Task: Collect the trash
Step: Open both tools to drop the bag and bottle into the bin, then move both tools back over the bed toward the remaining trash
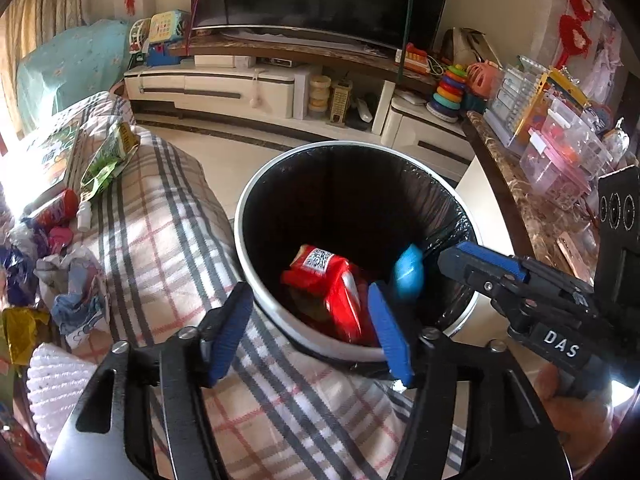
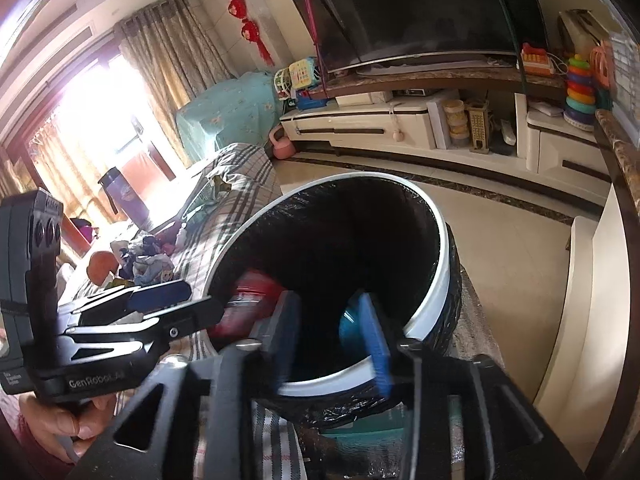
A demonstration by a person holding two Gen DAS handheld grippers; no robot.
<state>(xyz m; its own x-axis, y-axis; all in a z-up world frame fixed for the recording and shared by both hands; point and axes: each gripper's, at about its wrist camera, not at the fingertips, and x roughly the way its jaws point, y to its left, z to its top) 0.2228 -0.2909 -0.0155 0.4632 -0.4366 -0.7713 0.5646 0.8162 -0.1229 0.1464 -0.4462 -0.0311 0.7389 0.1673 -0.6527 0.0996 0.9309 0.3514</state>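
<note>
Inside the bin (image 1: 248,216), the red packet (image 1: 332,280) is partly hidden behind a blue finger (image 1: 390,332), and its lower end is smeared by motion. Beside it, a blue object (image 1: 408,272) is too blurred to identify. In the right wrist view, the same packet (image 2: 252,286) is a red blur against the bin's near wall, and the blue object (image 2: 350,324) sits half behind a finger (image 2: 376,348).

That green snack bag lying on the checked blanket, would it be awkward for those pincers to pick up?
Probably easy to lift but floppy. The green snack bag looks crumpled and flattened, so it is likely nearly empty and light. Its glossy film may be slippery between the pads, and it should sag and bend rather than hold its shape. Lying flat on the soft checked blanket, it seems unlikely to roll.
</note>
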